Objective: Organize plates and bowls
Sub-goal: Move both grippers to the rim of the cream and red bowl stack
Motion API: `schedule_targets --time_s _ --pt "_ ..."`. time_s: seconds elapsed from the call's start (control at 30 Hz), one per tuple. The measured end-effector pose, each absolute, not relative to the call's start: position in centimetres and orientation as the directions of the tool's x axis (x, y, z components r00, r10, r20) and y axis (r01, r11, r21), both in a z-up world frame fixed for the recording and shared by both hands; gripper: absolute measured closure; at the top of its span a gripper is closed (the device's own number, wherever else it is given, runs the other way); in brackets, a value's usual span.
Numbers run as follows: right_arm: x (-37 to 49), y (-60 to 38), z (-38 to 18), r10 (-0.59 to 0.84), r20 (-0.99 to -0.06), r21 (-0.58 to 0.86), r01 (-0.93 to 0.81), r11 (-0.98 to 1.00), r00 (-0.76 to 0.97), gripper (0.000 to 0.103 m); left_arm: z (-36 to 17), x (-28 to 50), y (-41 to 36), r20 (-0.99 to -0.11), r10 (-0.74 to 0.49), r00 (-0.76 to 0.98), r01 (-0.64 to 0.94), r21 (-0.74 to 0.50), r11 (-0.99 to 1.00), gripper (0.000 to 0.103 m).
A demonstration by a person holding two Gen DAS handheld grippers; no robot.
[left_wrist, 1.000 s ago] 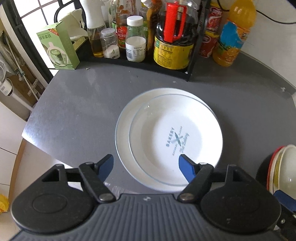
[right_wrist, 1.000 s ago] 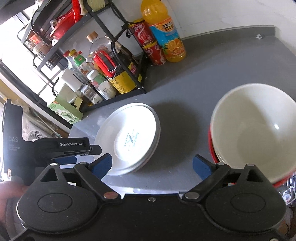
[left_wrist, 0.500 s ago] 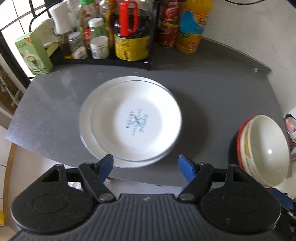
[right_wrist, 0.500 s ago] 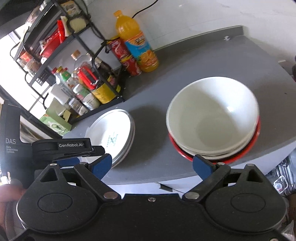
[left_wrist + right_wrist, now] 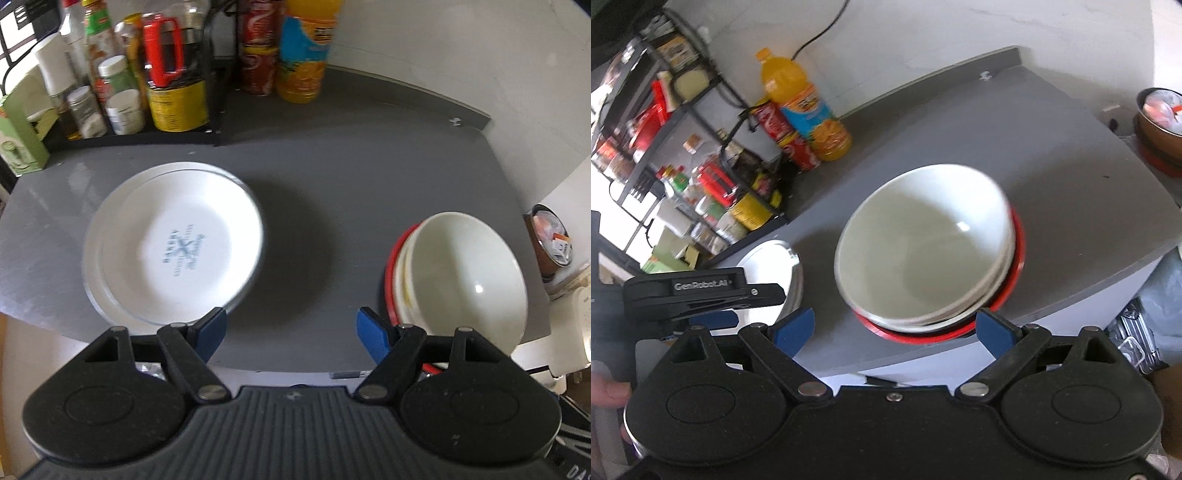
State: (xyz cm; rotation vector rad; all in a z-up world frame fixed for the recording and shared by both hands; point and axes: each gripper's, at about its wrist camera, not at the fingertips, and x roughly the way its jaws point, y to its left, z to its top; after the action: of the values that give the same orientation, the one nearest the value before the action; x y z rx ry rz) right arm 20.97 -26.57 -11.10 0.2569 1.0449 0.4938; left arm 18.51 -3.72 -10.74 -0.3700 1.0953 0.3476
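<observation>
We hold both grippers, left (image 5: 291, 330) and right (image 5: 894, 328), spread and empty above the grey counter (image 5: 332, 166). Stacked plates (image 5: 173, 243) lie well left of nested bowls (image 5: 461, 273); a bottle rack (image 5: 155, 74) stands behind the plates.

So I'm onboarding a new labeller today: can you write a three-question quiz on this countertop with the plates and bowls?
1. True or false: the left gripper is holding a plate.
2. Multiple choice: the bowl stack has at its bottom a bowl that is A) blue, B) red, C) green.
3. Fill in: the plate stack lies on the grey ____.

Key:
1. False: its jaws stand open with nothing between them.
2. B: a red rim shows under the white bowls.
3. Countertop.
</observation>
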Motion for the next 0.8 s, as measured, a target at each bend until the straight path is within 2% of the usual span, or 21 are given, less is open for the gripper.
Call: schedule_targets --time_s 0.33,0.67,0.8 --pt "25.2 -28.5 -12.7 0.464 -0.788 0.438 -0.161 0.884 0.405 0.009 -10.4 23.0 -6.0 -0.897 0.015 0.442 -0.363 -0.164 0.917 0.027" --pt "27.9 -29.3 -15.9 0.434 -0.818 0.453 -0.041 0.891 0.377 0.013 -13.3 27.1 -6.9 -0.926 -0.052 0.375 -0.31 -0.178 0.934 0.027" --pt "28.3 -28.6 -17.1 0.408 -0.842 0.422 -0.04 0.906 0.353 0.016 -15.1 28.0 -6.8 -0.927 -0.127 0.352 -0.313 -0.244 0.918 0.027"
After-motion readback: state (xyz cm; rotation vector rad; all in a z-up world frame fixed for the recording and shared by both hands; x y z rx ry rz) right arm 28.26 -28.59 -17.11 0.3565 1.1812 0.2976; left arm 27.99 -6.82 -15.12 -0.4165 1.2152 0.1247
